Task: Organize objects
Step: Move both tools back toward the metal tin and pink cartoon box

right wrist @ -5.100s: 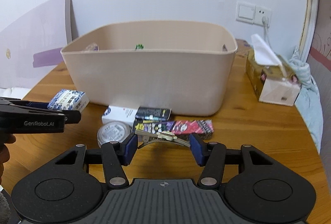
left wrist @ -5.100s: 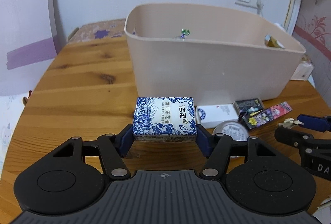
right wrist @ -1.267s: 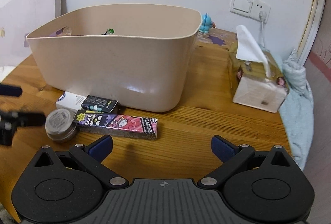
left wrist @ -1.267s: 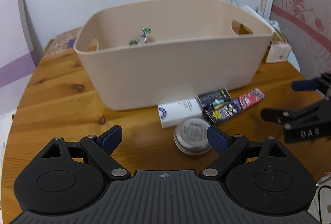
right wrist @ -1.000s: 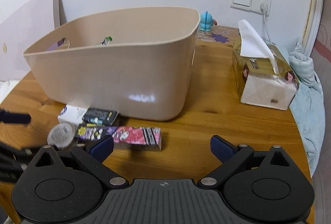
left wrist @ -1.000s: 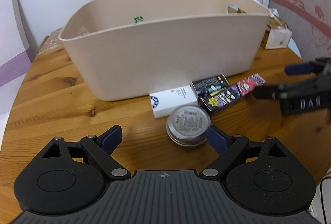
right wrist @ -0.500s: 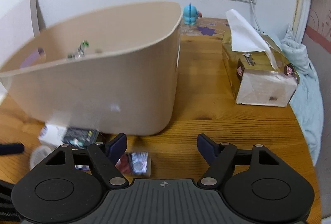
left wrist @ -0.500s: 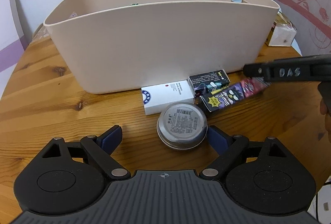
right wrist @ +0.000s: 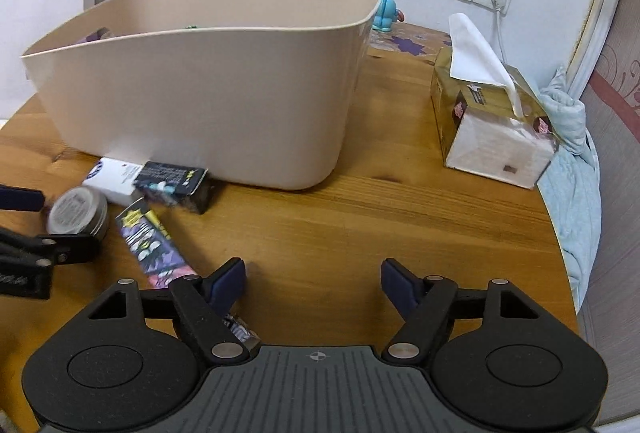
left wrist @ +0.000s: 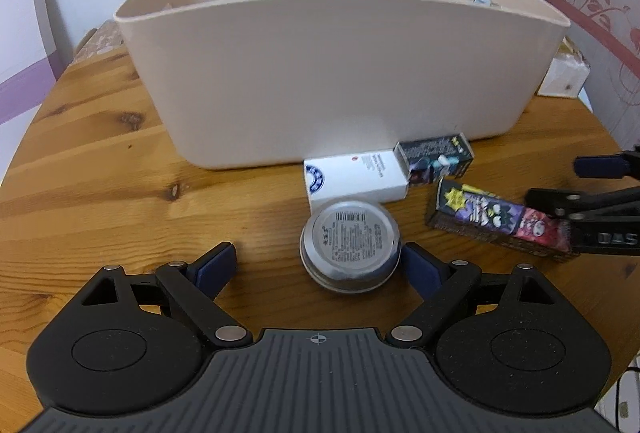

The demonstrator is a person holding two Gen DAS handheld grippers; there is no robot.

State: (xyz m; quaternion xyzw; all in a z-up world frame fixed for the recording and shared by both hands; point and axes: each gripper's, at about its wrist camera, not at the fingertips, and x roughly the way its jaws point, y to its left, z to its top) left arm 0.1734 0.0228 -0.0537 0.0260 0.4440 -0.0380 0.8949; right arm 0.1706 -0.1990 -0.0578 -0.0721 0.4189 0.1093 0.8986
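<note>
Left wrist view: left tongs [left wrist: 318, 265] released, spread wide, low over the counter [left wrist: 100, 169]. Round tin [left wrist: 350, 245] lies between the pads, off-centre, nearly touching the right pad [left wrist: 416, 267]. Beige bin [left wrist: 340, 73] stands just beyond it.

Advice: shift right until the tin sits mid-gap, drop to rim height, then clench (the white box [left wrist: 356, 179] touches its far edge, so don't push forward).

Right tongs [right wrist: 312, 283] released, empty; long printed carton [right wrist: 154, 245] beside the left pad.

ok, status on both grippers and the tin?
Left gripper open, round silver tin between its fingers, ungripped. Right gripper open, empty. Long cartoon-print box lies beside the tin, white box just behind it.
</note>
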